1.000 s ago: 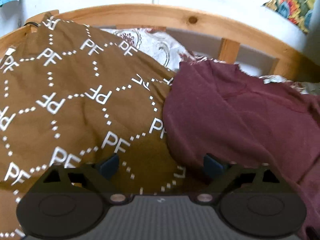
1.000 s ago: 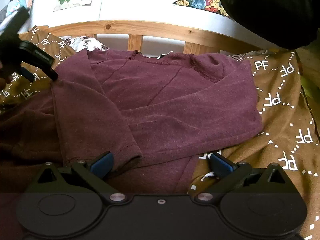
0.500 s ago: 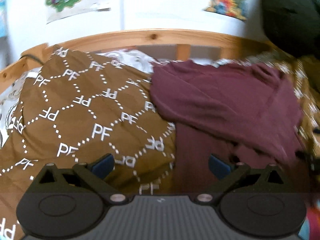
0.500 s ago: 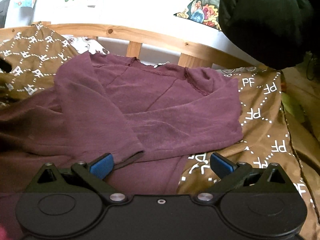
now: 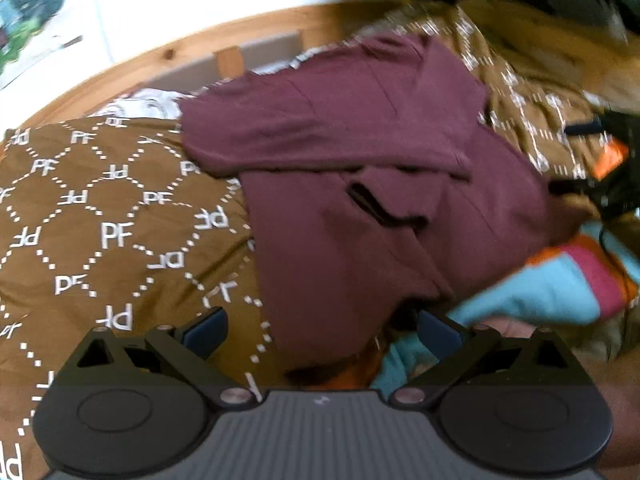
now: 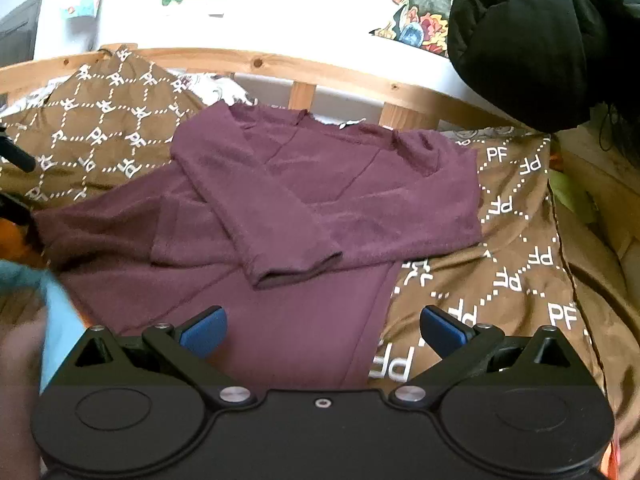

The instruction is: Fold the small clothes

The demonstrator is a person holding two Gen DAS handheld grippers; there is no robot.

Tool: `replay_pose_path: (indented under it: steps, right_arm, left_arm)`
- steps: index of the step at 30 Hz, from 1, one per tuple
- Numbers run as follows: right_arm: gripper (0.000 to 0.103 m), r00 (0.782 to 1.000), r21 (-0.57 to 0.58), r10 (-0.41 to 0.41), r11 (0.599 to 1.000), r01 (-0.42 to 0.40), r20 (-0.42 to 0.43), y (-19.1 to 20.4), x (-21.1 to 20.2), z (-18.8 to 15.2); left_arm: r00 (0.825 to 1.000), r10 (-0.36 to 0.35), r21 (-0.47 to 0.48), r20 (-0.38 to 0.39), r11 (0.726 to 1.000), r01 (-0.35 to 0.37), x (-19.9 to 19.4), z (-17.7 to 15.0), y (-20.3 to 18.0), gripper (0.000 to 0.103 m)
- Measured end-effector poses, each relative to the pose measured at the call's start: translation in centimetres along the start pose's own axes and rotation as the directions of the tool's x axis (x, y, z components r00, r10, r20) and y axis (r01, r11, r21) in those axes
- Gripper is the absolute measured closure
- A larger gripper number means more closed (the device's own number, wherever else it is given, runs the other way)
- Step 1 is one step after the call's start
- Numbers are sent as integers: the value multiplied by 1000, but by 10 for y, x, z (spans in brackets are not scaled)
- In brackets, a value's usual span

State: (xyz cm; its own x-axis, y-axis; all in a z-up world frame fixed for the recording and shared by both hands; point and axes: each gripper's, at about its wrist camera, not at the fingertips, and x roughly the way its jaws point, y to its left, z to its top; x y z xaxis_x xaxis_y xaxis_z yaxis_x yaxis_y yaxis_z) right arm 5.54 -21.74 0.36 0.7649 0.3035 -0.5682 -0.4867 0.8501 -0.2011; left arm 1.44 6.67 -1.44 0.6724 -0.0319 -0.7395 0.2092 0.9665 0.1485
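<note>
Lying on the brown PF-patterned bedspread (image 6: pixel 516 248), the maroon long-sleeved top (image 6: pixel 320 184) has one sleeve (image 6: pixel 272 224) crossed over its chest, cuff toward the hem; the right gripper (image 6: pixel 323 330) hangs over the lower body panel, jaws spread wide and holding nothing; the left gripper (image 5: pixel 322 330) is just as wide and empty over the hem's other corner. The knit looks light, soft and limp, likely to sag and drag when lifted, so the hem corners look the best places to pinch, through both layers. Room is mixed: the wooden bed rail (image 6: pixel 340 76) bounds the far side just behind the collar, a turquoise and orange garment (image 5: pixel 532 292) crowds the left gripper's side of the hem, and a black padded jacket (image 6: pixel 548 36) looms at the right; the near bedspread lies clear for drawing the hem up.
</note>
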Motion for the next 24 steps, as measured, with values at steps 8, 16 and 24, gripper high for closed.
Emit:
replay_pose_path:
  steps: [8,16,24]
  right_arm:
    - [1,1000,-6,1,1000,-1,-26,7,-3,-7]
    - [1,998,-7,15,1000,-16,-60,8,6,-12]
    - [1,996,-3,72,997,-73,-58,10,6,-14]
  left_arm:
    - [991,125,104,-46,987,-120,31,-2,-21,2]
    - [987,158,13,-28,987,-158,33,8,-4,19]
    - [984,139,20,115,990,-142,12,20,-10,88]
